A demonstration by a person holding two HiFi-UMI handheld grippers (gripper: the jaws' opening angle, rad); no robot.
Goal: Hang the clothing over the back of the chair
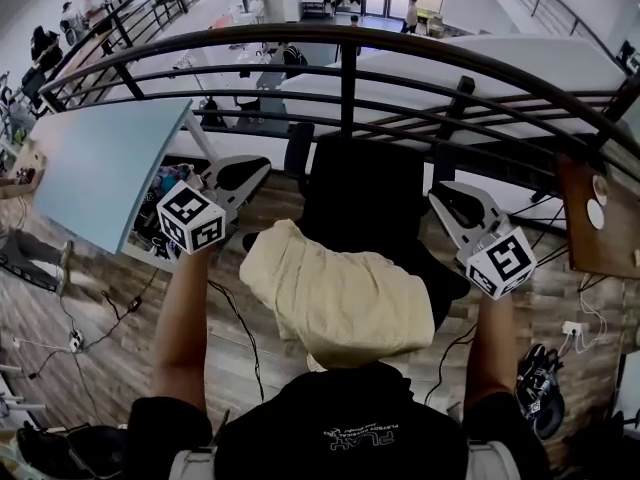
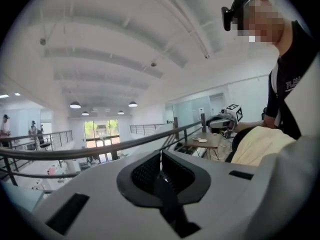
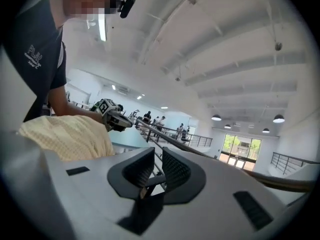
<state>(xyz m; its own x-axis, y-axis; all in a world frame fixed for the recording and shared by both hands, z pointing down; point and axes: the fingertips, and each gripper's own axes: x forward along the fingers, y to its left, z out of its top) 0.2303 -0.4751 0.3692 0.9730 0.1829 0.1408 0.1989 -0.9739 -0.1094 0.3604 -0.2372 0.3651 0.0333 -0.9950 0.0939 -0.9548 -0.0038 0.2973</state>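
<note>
Head view, clothing [image 1: 335, 298] over chair [image 1: 365, 193], railing [image 1: 347, 78] beyond

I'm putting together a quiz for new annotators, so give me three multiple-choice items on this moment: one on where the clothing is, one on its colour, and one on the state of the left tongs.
1. Where is the clothing?
A. On the floor
B. Draped over the back of the black chair
C. On the person's shoulder

2. What colour is the clothing?
A. Cream
B. Red
C. Navy

3. What state are the left tongs in?
A. Shut on the clothing
B. Shut and empty
C. Wide open

Answers:
1 B: the head view shows the clothing lying over the top of the chair's back.
2 A: the fabric looks pale cream in every view.
3 B: the left gripper view shows the pads together with nothing between them, and the clothing is off to one side.
</note>
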